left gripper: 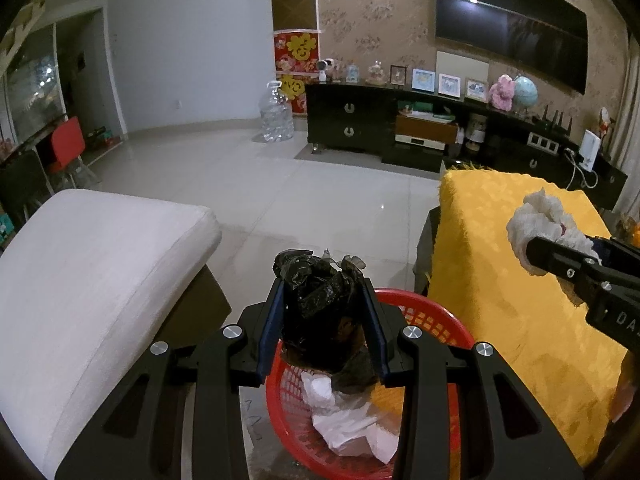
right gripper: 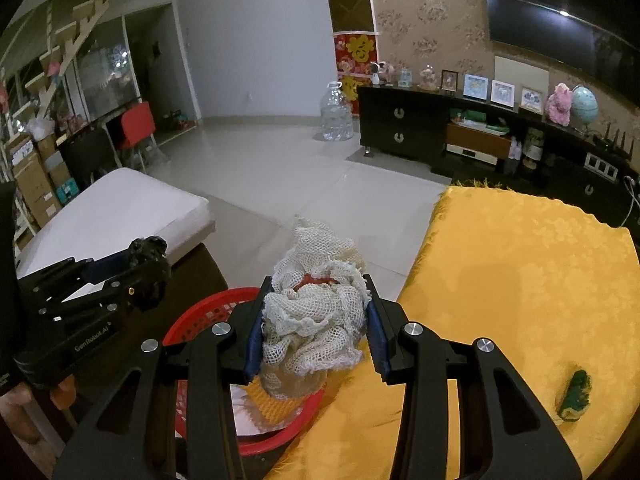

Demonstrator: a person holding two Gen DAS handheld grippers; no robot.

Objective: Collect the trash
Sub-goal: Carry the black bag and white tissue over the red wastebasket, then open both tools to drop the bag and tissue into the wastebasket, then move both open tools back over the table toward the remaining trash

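Two grippers, each loaded. L gripper (left gripper: 324, 300) pinches a crumpled black plastic bag (left gripper: 320, 296) betw. its blue pads, directly above a red basket (left gripper: 424, 308); white paper (left gripper: 348, 420) lies in the basket below the jaws. R gripper (right gripper: 316, 312) clamps a wad of white mesh cloth (right gripper: 316, 320) — basket just below-left of it, yellow cloth (right gripper: 520, 280) to its right. Green scrap (right gripper: 576, 396) lies on the yellow cloth, right of the R gripper.
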